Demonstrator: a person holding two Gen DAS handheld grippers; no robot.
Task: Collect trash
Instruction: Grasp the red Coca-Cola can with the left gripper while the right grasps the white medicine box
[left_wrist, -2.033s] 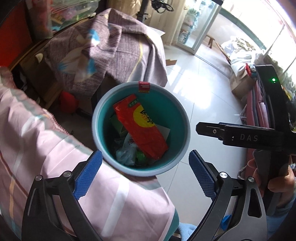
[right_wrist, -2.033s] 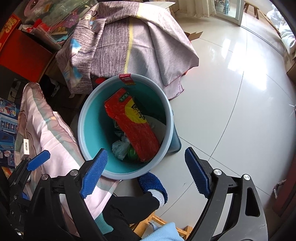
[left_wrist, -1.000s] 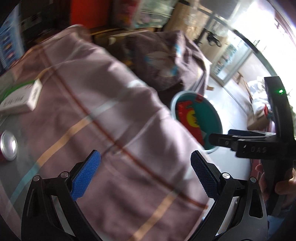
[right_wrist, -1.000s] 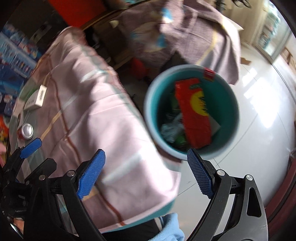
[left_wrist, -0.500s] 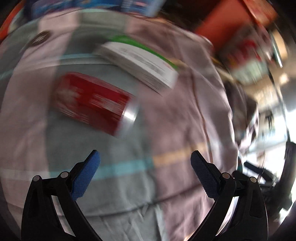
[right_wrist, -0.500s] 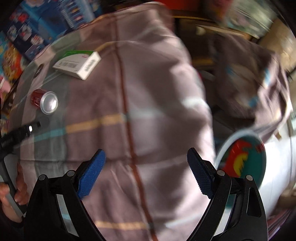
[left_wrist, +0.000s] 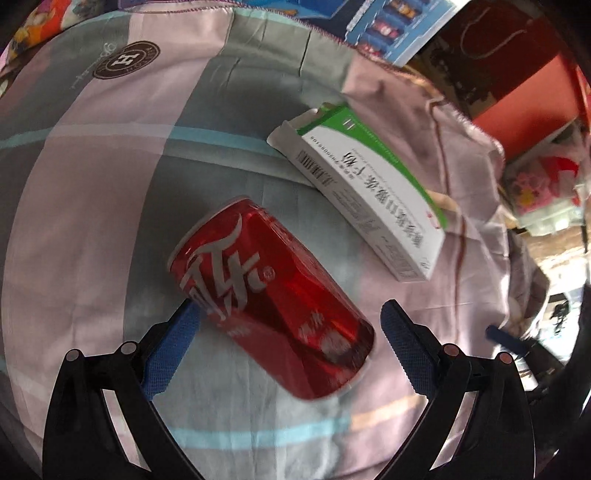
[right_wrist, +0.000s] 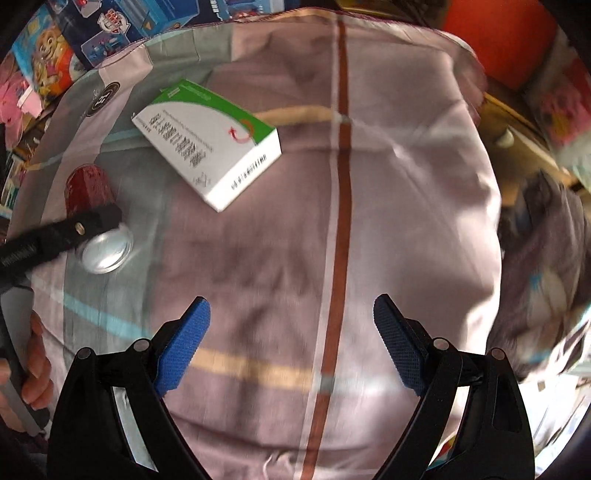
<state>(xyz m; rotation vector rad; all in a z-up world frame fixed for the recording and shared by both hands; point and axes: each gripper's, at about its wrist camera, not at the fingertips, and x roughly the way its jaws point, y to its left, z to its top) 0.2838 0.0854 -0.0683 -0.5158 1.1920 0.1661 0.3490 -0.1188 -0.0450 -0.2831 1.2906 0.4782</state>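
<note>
Left tongs (left_wrist: 284, 350): yours gape astride the lying red can (left_wrist: 269, 295), lined up to pinch it.
Right tongs (right_wrist: 291, 347): apart, empty, short of the green-white box (right_wrist: 210, 144).

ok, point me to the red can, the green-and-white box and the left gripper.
red can (left_wrist: 266, 291), left wrist view, on its printed side.
green-and-white box (right_wrist: 207, 142), right wrist view, on its top face.
left gripper (left_wrist: 288, 343), left wrist view, midway between fingertips.

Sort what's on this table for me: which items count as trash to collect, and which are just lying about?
Trash to collect:
- red aluminium drink can, lying on its side
- green-and-white cardboard box

Just lying about:
- pink striped tablecloth
- colourful toy boxes behind the table
</note>
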